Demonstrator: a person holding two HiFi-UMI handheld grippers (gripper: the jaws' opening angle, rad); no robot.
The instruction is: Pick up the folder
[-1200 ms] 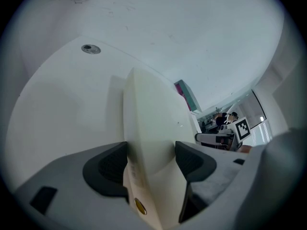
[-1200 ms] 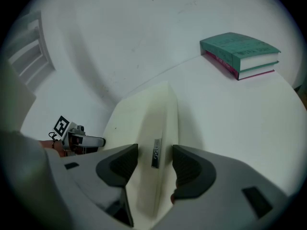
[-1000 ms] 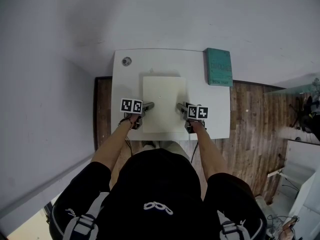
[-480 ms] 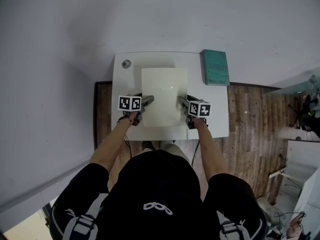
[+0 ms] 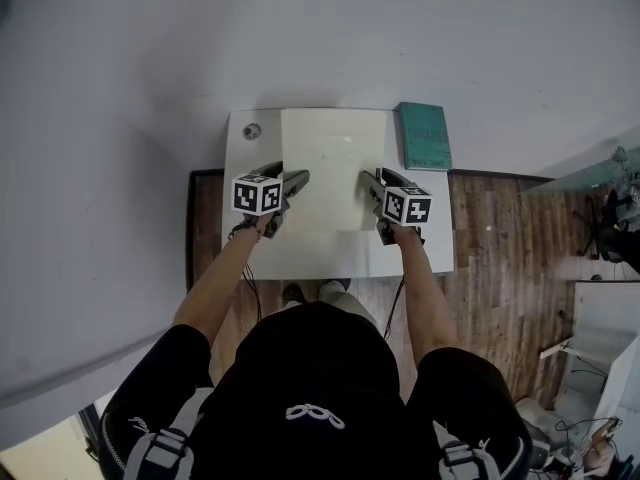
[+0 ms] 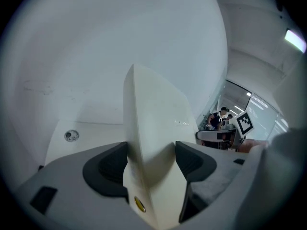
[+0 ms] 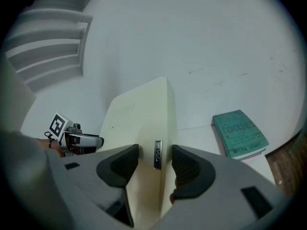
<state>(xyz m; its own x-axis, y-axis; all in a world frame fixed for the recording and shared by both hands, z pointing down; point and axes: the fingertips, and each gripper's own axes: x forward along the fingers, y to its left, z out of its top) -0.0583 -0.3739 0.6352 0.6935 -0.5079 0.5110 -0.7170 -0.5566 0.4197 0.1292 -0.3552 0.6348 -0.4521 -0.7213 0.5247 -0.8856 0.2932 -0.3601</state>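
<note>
The folder (image 5: 330,168) is a thick cream box folder, held in the air over the white table (image 5: 300,260). My left gripper (image 5: 300,180) is shut on its left edge. My right gripper (image 5: 367,180) is shut on its right edge. In the left gripper view the folder (image 6: 153,114) stands on edge between the black pads (image 6: 108,166) of the left gripper (image 6: 151,153). In the right gripper view the right gripper (image 7: 155,160) clamps the folder (image 7: 139,119) at a small metal label holder (image 7: 157,154).
A green book (image 5: 425,136) lies at the table's far right corner, also visible as the green book (image 7: 240,133) in the right gripper view. A small round object (image 5: 252,130) sits at the far left corner. White wall behind, wooden floor (image 5: 500,238) to the right.
Both grippers have risen together with the folder between them. The folder has come up off the table and now looks larger and sits farther toward the wall in the head view.
</note>
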